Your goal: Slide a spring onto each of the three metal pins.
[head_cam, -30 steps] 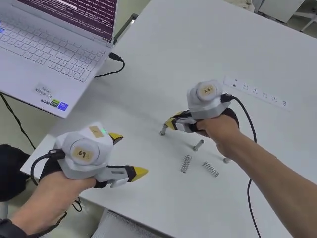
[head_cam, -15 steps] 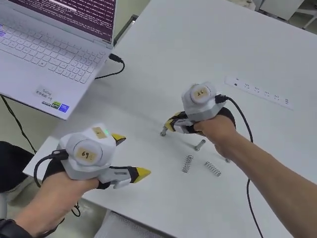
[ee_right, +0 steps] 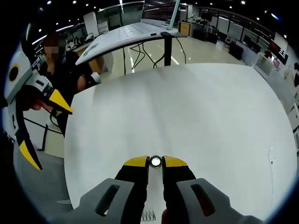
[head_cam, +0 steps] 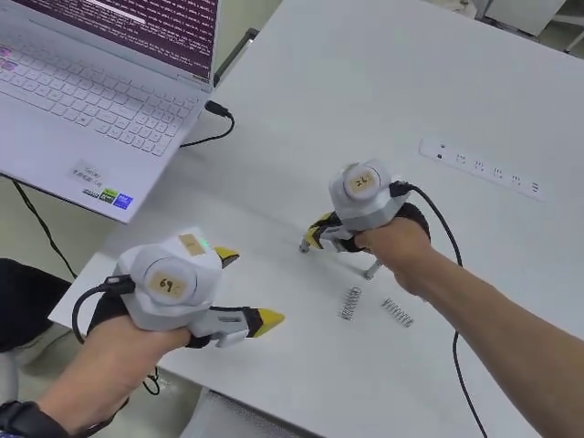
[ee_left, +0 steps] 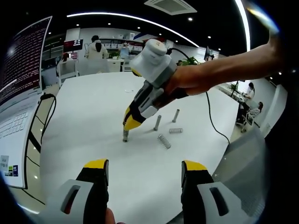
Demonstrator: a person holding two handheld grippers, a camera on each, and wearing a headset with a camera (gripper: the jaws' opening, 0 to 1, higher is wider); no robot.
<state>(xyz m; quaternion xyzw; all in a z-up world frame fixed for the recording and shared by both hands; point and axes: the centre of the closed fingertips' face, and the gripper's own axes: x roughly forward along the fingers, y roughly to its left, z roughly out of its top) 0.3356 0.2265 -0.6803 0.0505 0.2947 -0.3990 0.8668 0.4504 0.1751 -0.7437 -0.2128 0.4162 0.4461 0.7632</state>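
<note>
Your right gripper (ee_right: 155, 163) has its jaws drawn together on the top of the first pin (ee_right: 155, 161), which shows in the right gripper view as a small round head seen end-on, pinched between the two yellow tips at the lower centre of the frame. In the head view that same gripper (head_cam: 313, 239) sits at mid-frame, tips pointing down and to the left, with the first pin (head_cam: 304, 245) standing upright on the white table (head_cam: 365, 82) right under them. From your left gripper view the right gripper (ee_left: 131, 122) comes in from the upper right and its tips meet the head of the first pin (ee_left: 125, 135). The shaft there looks ribbed, as if coils sit on it, but it is too small to be sure. The second pin (ee_left: 158, 122) and the third pin (ee_left: 176, 115) stand just to the right of it, near each other and clear of the tips. Two loose springs lie flat on the table: the nearer spring (ee_left: 163, 141) below the second pin and the farther spring (ee_left: 175, 130) below the third. In the head view they lie under your right wrist, one spring (head_cam: 350, 302) left of the other (head_cam: 396, 312). Your left gripper (head_cam: 248, 287) hangs at the lower left with its jaws wide apart and nothing between them, well away from the pins. A laptop (head_cam: 82, 100) sits at the upper left.
</note>
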